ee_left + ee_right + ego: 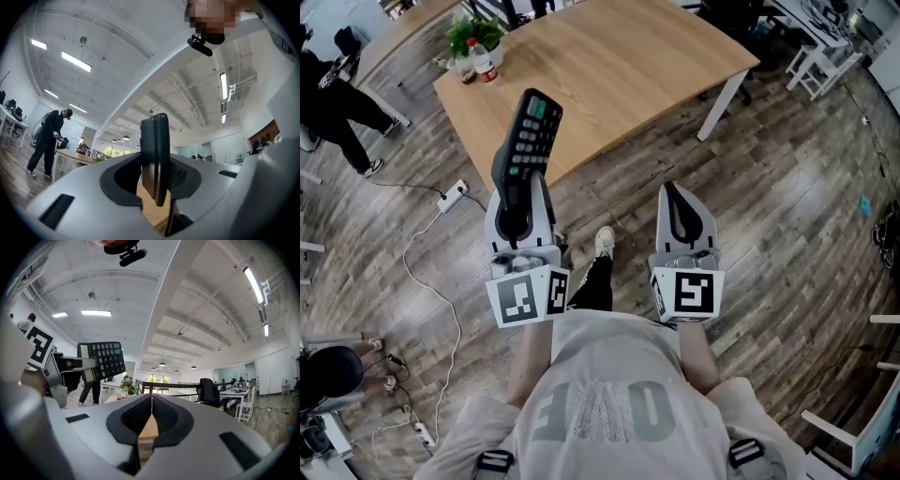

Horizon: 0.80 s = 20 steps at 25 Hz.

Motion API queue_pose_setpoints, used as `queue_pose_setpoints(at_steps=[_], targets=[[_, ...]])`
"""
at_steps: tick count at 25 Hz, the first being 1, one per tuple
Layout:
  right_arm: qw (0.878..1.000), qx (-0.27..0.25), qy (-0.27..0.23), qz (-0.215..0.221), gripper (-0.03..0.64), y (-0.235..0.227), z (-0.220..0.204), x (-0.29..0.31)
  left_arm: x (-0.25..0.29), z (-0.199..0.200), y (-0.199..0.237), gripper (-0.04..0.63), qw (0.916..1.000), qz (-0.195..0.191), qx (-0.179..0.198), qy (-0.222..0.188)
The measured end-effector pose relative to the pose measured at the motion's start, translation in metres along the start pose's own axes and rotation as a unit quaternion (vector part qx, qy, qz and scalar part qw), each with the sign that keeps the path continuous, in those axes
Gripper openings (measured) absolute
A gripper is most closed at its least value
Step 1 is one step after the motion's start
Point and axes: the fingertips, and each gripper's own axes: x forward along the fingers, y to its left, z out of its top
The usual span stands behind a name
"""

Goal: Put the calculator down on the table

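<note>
My left gripper clamps the black calculator by its lower end. My right gripper is closed and empty. A wooden table lies ahead.

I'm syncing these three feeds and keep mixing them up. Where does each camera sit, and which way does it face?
Head view: on the person's head, facing steeply down at the wooden table; shows the shirt, left gripper and right gripper.
Left gripper view: on the left gripper, tilted up towards the ceiling; its jaws clamp the calculator edge-on.
Right gripper view: on the right gripper, facing level across the room; its jaws are together, empty.
Shared: the calculator appears in all three.
</note>
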Motion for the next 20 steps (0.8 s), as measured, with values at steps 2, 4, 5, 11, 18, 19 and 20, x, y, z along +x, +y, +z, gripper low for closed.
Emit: queue_pose_setpoints(at_steps=[2,4,5,11,18,19,20], targets=[[1.0,0.001,-0.004,-0.001,0.02,-0.008,0.003,0.031,0.03,-0.005,0.008,0.11,1.0,0.001,-0.005,0.0],[1.0,-0.007,-0.008,0.002,0.02,-0.015,0.006,0.065,0.061,-0.01,0.018,0.11,1.0,0.003,-0.007,-0.001],[1.0,-0.011,-0.01,0.004,0.02,-0.018,0.008,0.083,0.078,-0.013,0.024,0.11,1.0,0.003,-0.007,-0.002],[0.999,-0.025,-0.02,0.0,0.02,-0.043,0.025,0.191,0.181,-0.019,0.053,0.11,0.9997,0.004,-0.014,-0.022],[0.999,-0.035,-0.039,0.006,0.02,-0.059,0.043,0.273,0.263,-0.027,0.067,0.11,0.9992,0.002,-0.016,-0.037],[0.999,-0.033,-0.039,0.006,0.02,-0.06,0.044,0.28,0.269,-0.03,0.067,0.11,0.9992,0.002,-0.017,-0.035],[0.999,-0.033,-0.04,0.006,0.02,-0.061,0.046,0.287,0.276,-0.032,0.067,0.11,0.9993,0.001,-0.018,-0.032]])
